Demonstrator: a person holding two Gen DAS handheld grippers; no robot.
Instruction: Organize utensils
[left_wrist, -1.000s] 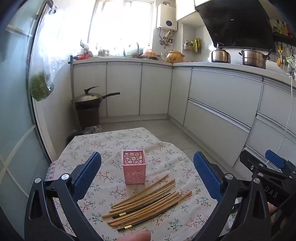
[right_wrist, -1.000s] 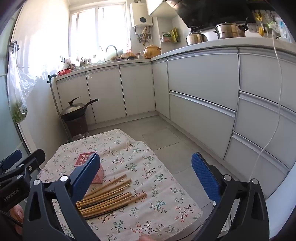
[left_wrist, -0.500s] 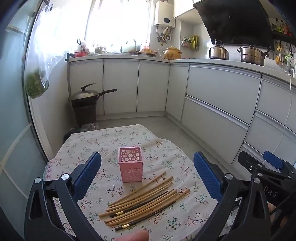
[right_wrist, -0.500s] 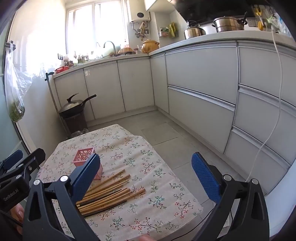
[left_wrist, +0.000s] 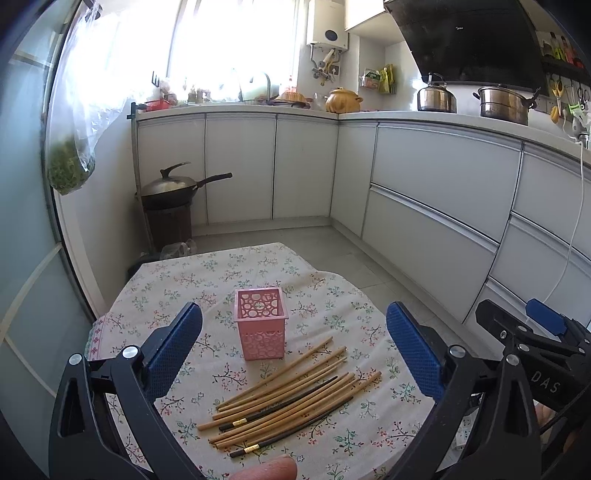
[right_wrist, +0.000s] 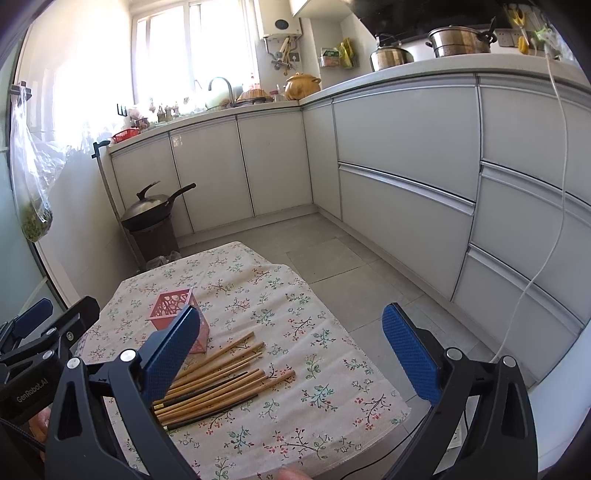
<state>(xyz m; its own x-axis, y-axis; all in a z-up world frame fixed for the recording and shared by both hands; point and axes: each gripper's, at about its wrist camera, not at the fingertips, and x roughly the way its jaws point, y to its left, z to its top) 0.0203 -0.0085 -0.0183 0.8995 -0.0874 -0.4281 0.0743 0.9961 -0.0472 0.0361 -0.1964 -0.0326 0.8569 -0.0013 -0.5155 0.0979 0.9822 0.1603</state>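
You hold two claws above a small bench (left_wrist: 177, 280) covered with a flowered cloth. Your left claw (left_wrist: 293, 354) is spread wide, its blue pads far apart and nothing between them. Your right claw (right_wrist: 291, 350) is spread wide too and holds nothing.

A pink holder (left_wrist: 261, 328) with a pierced pattern stands upright near the middle of the bench. It looks empty through its open top. Take it as the landmark. Just beside the holder, on the side nearer you and a little to the right, lies a bundle of chopsticks (left_wrist: 291, 397). They lie flat on the cloth, side by side, slanting away from you toward the right. Most are pale wood; a few are dark with a gold band. None touches the holder.

Both claws hover on your side of the holder, clear of the chopsticks. In the right view the left pad (right_wrist: 171, 352) covers part of the holder (right_wrist: 170, 304) and the near ends of the chopsticks (right_wrist: 221, 376).
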